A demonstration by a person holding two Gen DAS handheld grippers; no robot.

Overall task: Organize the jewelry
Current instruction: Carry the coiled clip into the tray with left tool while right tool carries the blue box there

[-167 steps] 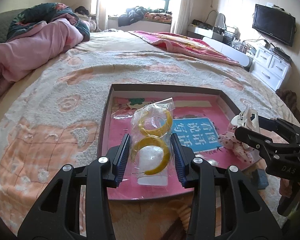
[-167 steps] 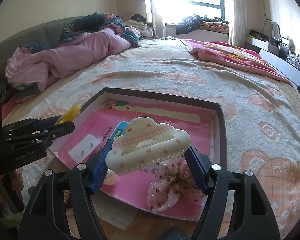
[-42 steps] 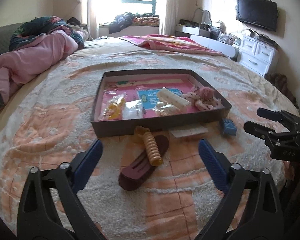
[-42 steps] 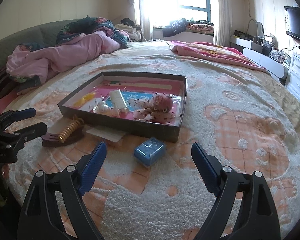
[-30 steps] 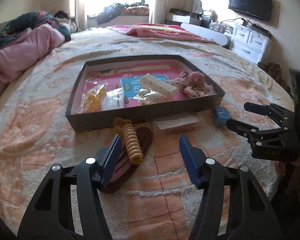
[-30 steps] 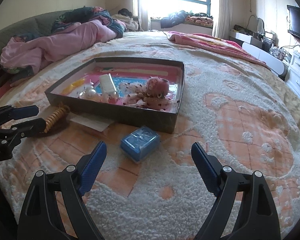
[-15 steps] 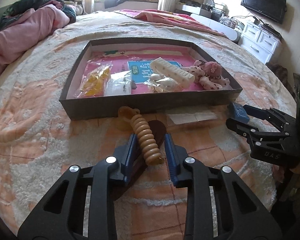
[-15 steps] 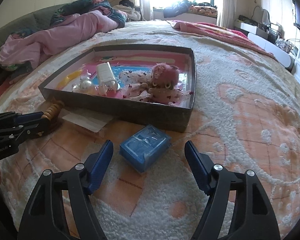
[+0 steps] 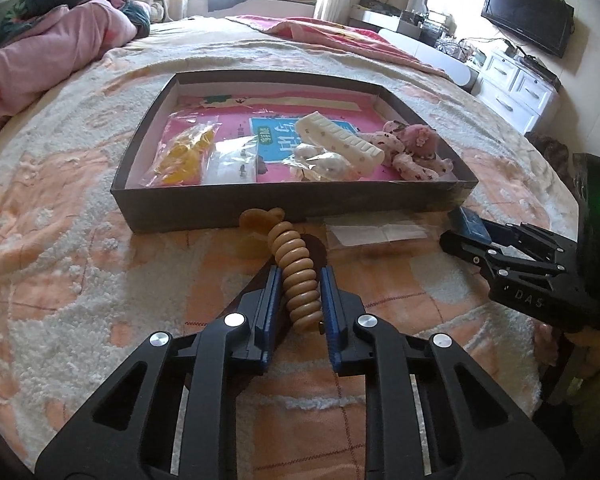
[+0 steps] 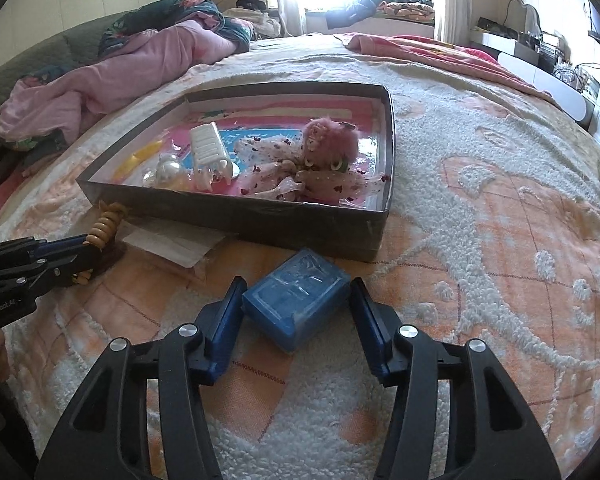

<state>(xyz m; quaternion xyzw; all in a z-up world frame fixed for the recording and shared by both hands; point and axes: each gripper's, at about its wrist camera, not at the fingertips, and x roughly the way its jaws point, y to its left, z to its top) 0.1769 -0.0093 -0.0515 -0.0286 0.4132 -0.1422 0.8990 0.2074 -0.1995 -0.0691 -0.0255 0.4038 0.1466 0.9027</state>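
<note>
Here the left gripper (image 9: 296, 304) jaws, just closing, pinch the stiff ribbed hair clip (image 9: 294, 272) midway; the right gripper (image 10: 296, 320) jaws, narrowing, flank the rigid blue box (image 10: 296, 296).

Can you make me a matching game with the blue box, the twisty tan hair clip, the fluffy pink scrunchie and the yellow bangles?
Things:
1. blue box
2. tan hair clip
3. pink scrunchie
4. yellow bangles

Places:
A. bagged, in the tray's left side
B. between the right claw's fingers
C. squeezed in the left claw
D. in the tray's right side

Pairs: 1-B, 2-C, 3-D, 4-A
</note>
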